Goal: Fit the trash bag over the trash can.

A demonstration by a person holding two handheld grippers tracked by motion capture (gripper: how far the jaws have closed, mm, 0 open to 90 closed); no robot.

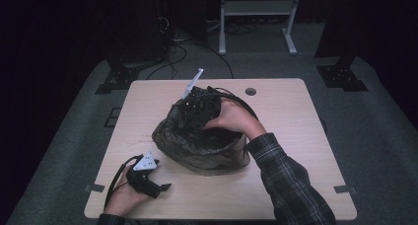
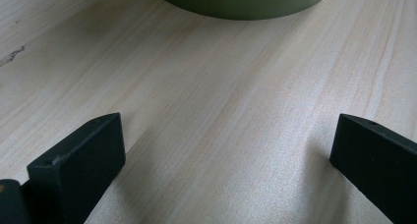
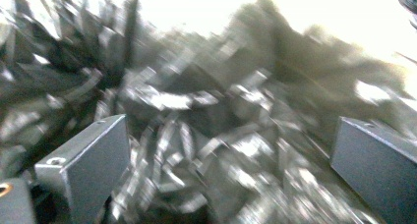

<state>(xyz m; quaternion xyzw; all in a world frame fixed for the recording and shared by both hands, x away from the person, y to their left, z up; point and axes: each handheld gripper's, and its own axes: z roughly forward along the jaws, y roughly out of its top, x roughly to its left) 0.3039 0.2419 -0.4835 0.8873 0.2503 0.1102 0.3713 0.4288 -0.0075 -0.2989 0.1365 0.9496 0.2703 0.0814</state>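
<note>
Round olive-green bin [image 1: 217,163] sits upright mid-surface [image 1: 296,136], lined with a crinkled, glossy black plastic bag [image 1: 170,131]. Bag's edge is draped over the rim on the left and far sides; its mouth gapes open upward. Bin's lower wall shows green near the front.

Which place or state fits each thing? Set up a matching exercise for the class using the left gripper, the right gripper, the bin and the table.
Things:
1. left gripper
2. right gripper
3. bin
4. table

Places or states:
A. lined with a crinkled dark bag
B. open, low over bare wood at the near left corner
C. pale wood, with a round hole near the far edge
D. open, jaws pointed into the bag

Pairs: 1-B, 2-D, 3-A, 4-C
</note>
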